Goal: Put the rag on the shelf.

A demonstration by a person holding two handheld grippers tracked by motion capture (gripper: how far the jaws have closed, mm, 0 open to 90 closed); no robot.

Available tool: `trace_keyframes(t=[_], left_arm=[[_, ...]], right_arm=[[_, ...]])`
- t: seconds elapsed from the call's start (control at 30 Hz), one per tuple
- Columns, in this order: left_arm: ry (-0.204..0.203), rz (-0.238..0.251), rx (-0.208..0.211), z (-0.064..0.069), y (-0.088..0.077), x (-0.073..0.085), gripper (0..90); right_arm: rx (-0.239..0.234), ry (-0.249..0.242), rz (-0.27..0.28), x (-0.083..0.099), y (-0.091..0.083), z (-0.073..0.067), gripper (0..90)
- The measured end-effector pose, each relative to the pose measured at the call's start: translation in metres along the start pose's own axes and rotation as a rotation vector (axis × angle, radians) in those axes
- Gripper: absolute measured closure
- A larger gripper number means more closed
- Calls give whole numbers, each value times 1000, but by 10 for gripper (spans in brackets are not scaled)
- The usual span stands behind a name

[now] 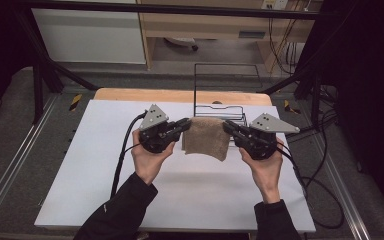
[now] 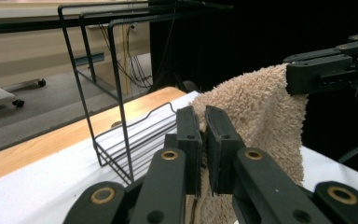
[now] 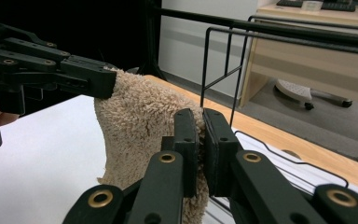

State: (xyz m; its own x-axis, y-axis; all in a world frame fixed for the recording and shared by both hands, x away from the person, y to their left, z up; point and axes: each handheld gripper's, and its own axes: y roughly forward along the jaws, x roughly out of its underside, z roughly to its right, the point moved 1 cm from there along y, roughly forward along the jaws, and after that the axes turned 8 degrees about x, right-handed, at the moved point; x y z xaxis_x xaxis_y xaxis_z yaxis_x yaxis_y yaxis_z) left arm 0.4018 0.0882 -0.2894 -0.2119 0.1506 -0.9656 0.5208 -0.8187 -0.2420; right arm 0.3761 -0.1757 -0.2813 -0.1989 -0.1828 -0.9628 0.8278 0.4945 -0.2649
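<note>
The counter (image 1: 130, 200) carried a black wire rack (image 1: 226, 85) at its far edge. Just in front of the rack, a tan towel (image 1: 206, 137) hung above the counter, stretched crosswise. The left gripper (image 1: 184, 125) and right gripper (image 1: 228, 127) each had their fingers clamped on an upper corner, equally near.

high view above the person's side looking forward and down on the table (image 1: 130, 200), both gripper views close along their jaws, sharing the towel (image 2: 256, 107) and wire rack (image 3: 223, 60)
</note>
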Motion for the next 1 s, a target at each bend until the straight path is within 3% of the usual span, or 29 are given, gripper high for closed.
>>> trace_keyframes(t=[1.0], left_arm=[[19,101,3,-3,16,-42,846]], right_arm=[[71,-8,97,-39,-7,22,851]])
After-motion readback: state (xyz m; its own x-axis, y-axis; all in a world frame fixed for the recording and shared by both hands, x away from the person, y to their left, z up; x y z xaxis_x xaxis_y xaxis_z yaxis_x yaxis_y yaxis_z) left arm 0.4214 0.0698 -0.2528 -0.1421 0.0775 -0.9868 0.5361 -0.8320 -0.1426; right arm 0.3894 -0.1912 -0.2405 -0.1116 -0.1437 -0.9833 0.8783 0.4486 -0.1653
